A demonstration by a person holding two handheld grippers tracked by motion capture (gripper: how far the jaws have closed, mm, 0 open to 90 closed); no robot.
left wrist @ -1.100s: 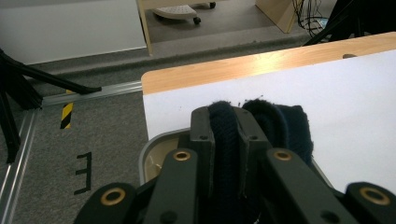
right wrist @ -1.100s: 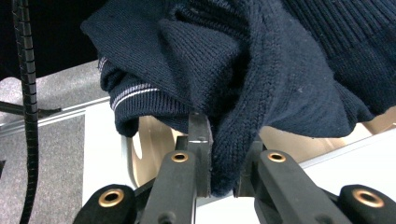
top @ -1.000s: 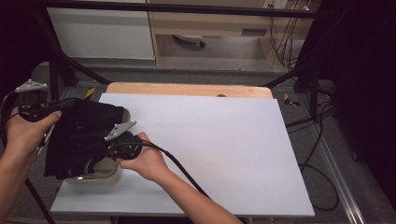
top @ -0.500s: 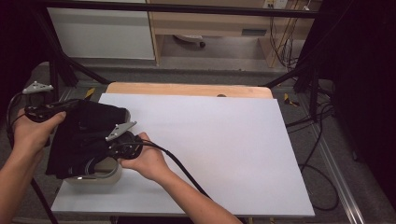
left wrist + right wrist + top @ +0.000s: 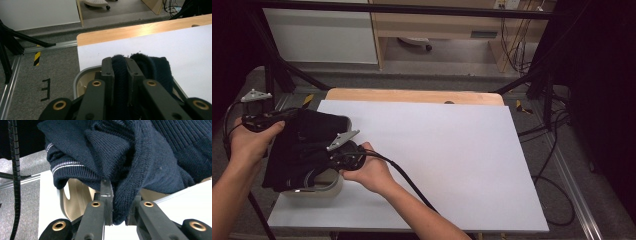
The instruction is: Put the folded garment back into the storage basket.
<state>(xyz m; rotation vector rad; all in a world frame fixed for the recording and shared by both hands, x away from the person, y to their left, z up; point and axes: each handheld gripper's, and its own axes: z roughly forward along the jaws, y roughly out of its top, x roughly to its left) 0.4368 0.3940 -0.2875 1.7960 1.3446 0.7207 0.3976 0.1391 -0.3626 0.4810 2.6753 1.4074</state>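
Note:
A dark navy knitted sweater (image 5: 302, 150) hangs over a beige basin (image 5: 319, 189) at the table's left front corner. My left gripper (image 5: 287, 116) holds the garment's far left edge; in the left gripper view a thick fold of the sweater (image 5: 120, 75) sits pinched between the jaws above the basin's rim (image 5: 85, 72). My right gripper (image 5: 329, 159) grips the near right side; in the right gripper view the jaws are shut on a fold of knit (image 5: 122, 202), with a striped cuff (image 5: 67, 166) hanging over the basin (image 5: 77, 197).
A white sheet (image 5: 452, 160) covers most of the wooden table (image 5: 412, 95). Black frame legs (image 5: 277, 70) and cables (image 5: 552, 130) lie on the grey floor around it. A cable (image 5: 407, 182) trails from the right gripper across the sheet.
The left hand and its gripper have moved a little to the right and forward with the sweater's edge. The right hand has stayed almost still.

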